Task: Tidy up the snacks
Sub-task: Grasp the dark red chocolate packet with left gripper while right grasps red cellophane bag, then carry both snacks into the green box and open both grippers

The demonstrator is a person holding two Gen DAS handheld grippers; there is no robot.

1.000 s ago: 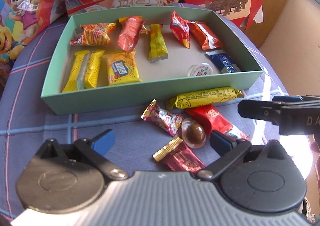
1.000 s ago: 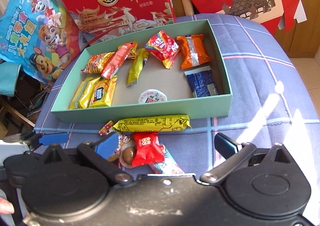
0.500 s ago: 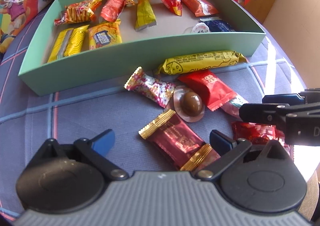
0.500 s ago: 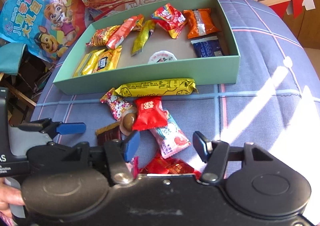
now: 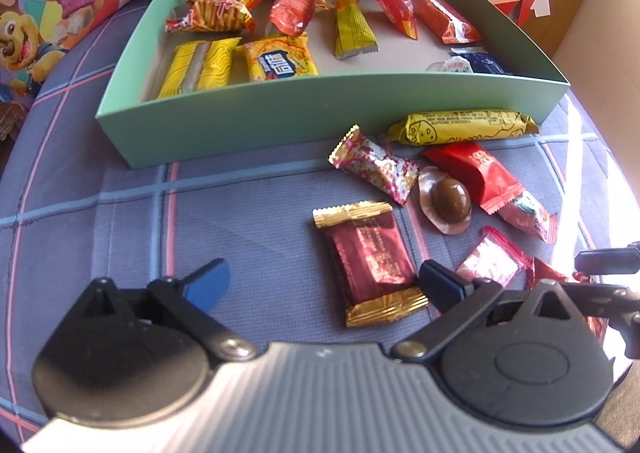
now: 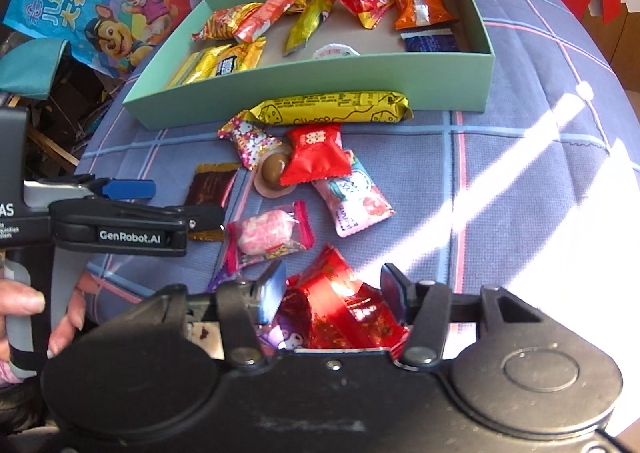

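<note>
Left gripper (image 5: 324, 281): jaws spread wide above the blue checked cloth (image 5: 240, 221), gripping nothing. Dark red bar (image 5: 372, 261) with gold crimped ends flat on the cloth between them, close to the right-hand finger; print on it too fine to read. Side of this gripper, from the right wrist view, marked "GenRobot.AI".

Right gripper (image 6: 332, 291): jaws drawn about halfway in, pinching a shiny red foil packet (image 6: 340, 305); glare hides its print.

Loose on the cloth in front of the green box (image 5: 280, 121):
- long yellow bar (image 5: 460, 127) against the box's near wall, lettered "Cheese";
- red candy (image 6: 316, 151) with a white double-happiness character, overlapping a brown chocolate ball (image 5: 450, 195);
- pink-and-white packet (image 6: 352, 197) with strawberries, writing unreadable;
- clear-wrapped pink sweet (image 6: 268, 235) just beyond the right gripper.

Inside the box: about ten wrapped snacks, among them a yellow packet (image 5: 280, 61) bearing a blue label with white Chinese characters.

Behind the box: blue bag (image 6: 88, 1) with cartoon pups and Chinese lettering.
</note>
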